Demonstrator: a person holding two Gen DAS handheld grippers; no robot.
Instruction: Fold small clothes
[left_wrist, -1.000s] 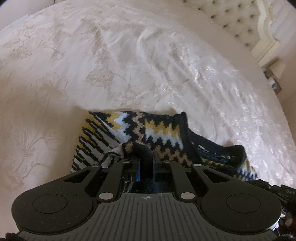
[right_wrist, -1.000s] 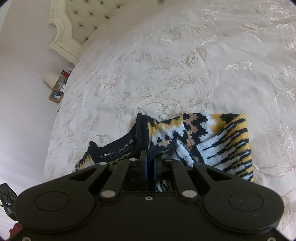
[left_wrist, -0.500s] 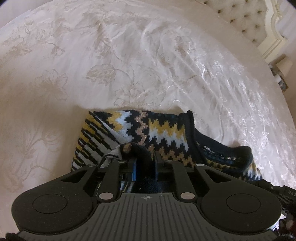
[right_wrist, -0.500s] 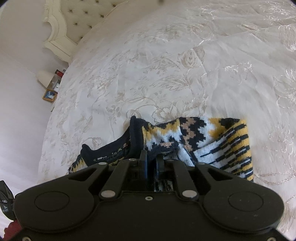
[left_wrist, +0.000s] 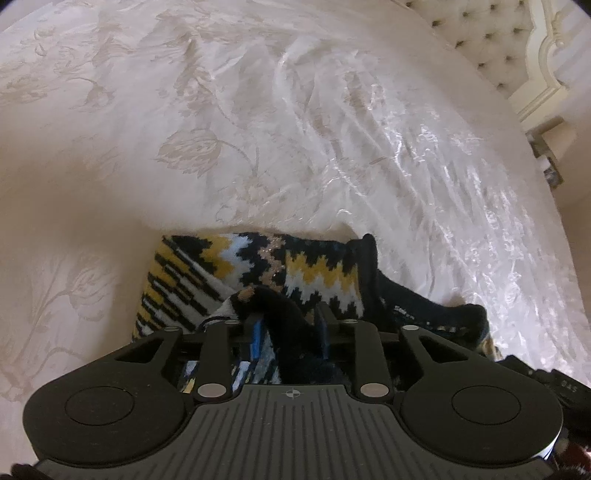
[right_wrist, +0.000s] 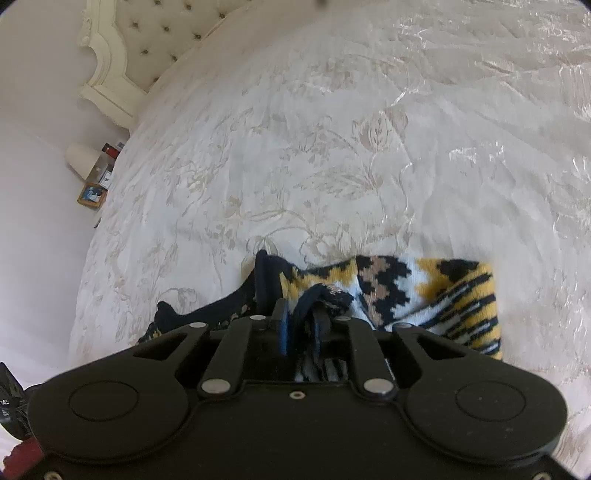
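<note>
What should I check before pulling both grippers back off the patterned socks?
1. Left gripper jaws opened: ok, just been opening, sock fold between them.
2. Right gripper jaws opened: ok, just been opening, cuff fold between them.
3. Fabric free of pads: cannot tell.
4. Patterned socks folded over: ok.
5. Socks resting on bedspread: ok.
6. Bedspread around socks clear: ok.

The right gripper (right_wrist: 300, 325) points down at a patterned knit garment (right_wrist: 399, 291) lying on the bed (right_wrist: 332, 147), well away from the tufted headboard (right_wrist: 147, 40). Its jaws have just been opening, and a dark fold of the garment stands between the fingers (right_wrist: 281, 328), no longer squeezed.
</note>
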